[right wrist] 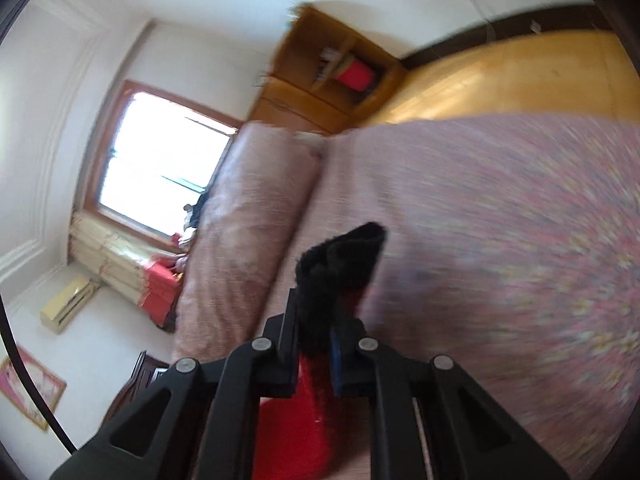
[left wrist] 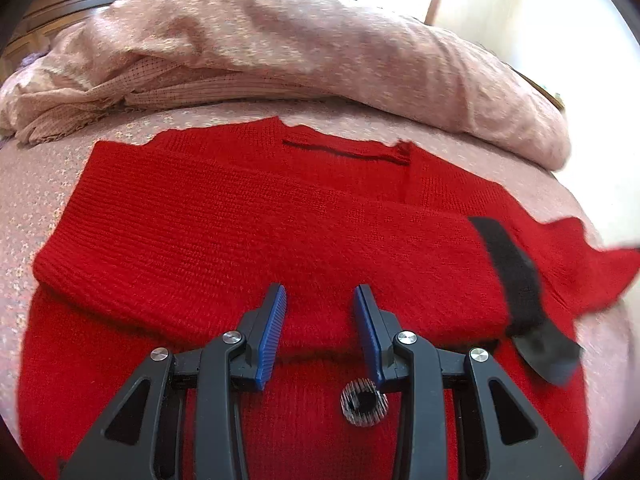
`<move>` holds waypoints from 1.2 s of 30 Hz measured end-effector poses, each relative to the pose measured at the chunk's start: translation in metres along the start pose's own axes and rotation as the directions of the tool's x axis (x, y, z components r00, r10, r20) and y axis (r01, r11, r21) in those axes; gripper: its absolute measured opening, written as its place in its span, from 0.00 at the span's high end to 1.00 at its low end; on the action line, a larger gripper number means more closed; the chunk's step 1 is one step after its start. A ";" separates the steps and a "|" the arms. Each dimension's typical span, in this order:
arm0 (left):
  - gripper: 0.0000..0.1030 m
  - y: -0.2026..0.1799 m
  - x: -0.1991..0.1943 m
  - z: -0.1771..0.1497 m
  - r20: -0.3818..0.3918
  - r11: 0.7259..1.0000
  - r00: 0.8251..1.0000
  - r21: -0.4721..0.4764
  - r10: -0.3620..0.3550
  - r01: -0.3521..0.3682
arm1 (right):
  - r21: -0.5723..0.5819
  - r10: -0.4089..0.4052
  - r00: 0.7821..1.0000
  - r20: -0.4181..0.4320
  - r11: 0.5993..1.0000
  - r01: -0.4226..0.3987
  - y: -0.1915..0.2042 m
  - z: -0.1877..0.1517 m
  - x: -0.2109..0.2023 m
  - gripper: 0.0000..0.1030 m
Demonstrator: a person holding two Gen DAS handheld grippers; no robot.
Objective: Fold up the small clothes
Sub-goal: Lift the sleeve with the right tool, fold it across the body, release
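A red knit sweater (left wrist: 240,232) lies spread flat on the pink bedspread (left wrist: 40,184), with one sleeve folded across the body. A black cuff (left wrist: 516,276) lies across its right side. My left gripper (left wrist: 320,300) is open and empty, hovering just above the sweater's middle. My right gripper (right wrist: 316,320) is shut on a black cuff (right wrist: 340,256) of the red sweater sleeve (right wrist: 296,420) and holds it lifted above the bed. That view is tilted and blurred.
A bunched pink duvet (left wrist: 300,48) lies along the far side of the bed. A round striped button (left wrist: 364,402) sits on the sweater below my left gripper. A wooden cabinet (right wrist: 332,80), wooden floor (right wrist: 512,76) and window (right wrist: 160,164) show in the right wrist view.
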State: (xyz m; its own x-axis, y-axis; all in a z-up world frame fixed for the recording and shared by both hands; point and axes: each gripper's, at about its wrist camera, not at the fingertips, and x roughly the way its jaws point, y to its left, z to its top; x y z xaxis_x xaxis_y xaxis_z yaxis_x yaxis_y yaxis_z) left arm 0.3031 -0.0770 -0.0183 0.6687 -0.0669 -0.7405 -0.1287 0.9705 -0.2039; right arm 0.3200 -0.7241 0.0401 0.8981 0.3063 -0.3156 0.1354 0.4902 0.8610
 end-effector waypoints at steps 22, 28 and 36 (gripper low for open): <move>0.58 0.189 -0.052 0.014 -0.055 0.992 0.991 -0.014 0.126 -0.127 | -0.542 0.138 0.922 -0.361 0.774 -0.328 0.327 -0.390 0.134 0.89; 0.58 0.213 -0.058 0.025 -0.042 0.987 0.996 -0.141 0.074 -0.079 | -0.528 0.083 0.889 -0.451 0.778 -0.341 0.303 -0.463 0.174 0.89; 0.58 0.220 -0.050 0.023 -0.083 0.980 0.994 -0.182 0.068 -0.082 | -0.618 0.015 0.879 -0.477 0.705 -0.348 0.296 -0.515 0.176 0.88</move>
State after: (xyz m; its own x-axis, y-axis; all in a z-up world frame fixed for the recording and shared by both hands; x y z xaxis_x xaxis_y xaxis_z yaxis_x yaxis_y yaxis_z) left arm 0.2584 0.1455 -0.0111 0.5957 -0.0200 -0.8030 -0.3141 0.9143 -0.2558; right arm 0.3029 -0.1050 0.0344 0.5916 0.6659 -0.4546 -0.4752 0.7435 0.4705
